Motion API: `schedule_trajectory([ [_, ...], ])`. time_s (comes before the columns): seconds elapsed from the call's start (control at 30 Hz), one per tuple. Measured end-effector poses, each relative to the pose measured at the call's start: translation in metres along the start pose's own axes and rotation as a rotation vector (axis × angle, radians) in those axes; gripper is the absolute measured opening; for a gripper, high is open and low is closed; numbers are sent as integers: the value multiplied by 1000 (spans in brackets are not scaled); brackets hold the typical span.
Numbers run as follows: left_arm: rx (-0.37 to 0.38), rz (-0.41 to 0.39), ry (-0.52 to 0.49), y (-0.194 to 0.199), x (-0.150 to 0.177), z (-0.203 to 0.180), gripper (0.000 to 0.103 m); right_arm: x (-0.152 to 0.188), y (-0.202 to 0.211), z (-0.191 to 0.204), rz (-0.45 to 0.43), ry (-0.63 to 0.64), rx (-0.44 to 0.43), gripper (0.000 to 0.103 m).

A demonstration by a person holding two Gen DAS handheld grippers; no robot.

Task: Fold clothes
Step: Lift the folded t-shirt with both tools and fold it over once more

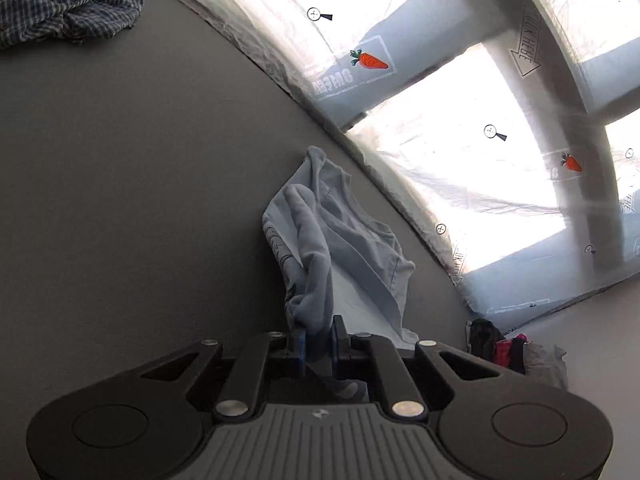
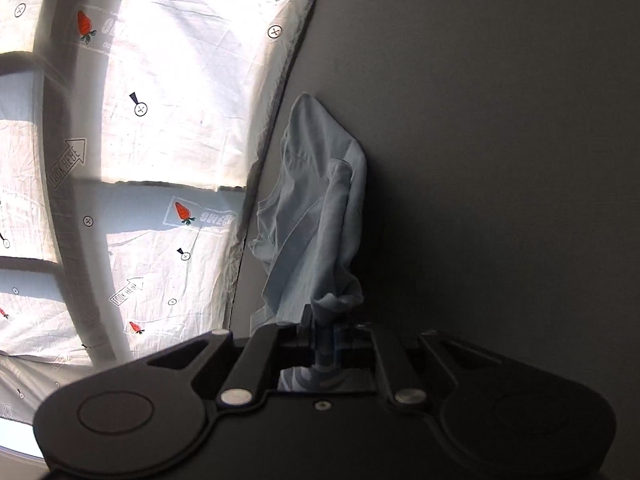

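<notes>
A pale blue garment (image 1: 340,248) hangs bunched from my left gripper (image 1: 320,340), which is shut on a fold of its edge. In the right wrist view the same pale blue garment (image 2: 320,216) droops in loose folds from my right gripper (image 2: 326,332), also shut on a pinch of the cloth. Its far end touches the dark grey surface (image 1: 120,180) near the edge. Both grippers hold it lifted.
A crumpled checked shirt (image 1: 68,4) lies at the far left of the grey surface. A white printed sheet with carrots and arrows (image 1: 460,152) covers the floor beyond the edge. A small heap of dark, pink and grey clothes (image 1: 516,352) sits at the right.
</notes>
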State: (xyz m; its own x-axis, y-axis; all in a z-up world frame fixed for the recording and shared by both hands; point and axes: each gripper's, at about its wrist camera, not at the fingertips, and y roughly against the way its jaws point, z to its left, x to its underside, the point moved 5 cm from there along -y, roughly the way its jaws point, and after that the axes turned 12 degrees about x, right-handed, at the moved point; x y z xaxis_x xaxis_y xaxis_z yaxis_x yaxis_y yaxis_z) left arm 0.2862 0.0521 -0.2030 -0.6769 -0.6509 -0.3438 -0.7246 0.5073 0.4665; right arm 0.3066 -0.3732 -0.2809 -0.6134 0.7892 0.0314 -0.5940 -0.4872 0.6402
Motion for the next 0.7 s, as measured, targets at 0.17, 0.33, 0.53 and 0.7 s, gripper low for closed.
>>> schedule_trajectory([
  [0.17, -17, 22, 75, 24, 24, 11, 11, 8, 38, -9, 12, -10, -69, 6],
  [0.33, 24, 23, 29, 52, 26, -21, 11, 12, 68, -4, 46, 6, -95, 6],
  [0.53, -15, 47, 78, 44, 32, -13, 11, 7, 55, -25, 90, -140, -133, 6],
  [0.7, -10, 48, 74, 30, 17, -14, 11, -3, 42, -14, 92, -175, -164, 6],
])
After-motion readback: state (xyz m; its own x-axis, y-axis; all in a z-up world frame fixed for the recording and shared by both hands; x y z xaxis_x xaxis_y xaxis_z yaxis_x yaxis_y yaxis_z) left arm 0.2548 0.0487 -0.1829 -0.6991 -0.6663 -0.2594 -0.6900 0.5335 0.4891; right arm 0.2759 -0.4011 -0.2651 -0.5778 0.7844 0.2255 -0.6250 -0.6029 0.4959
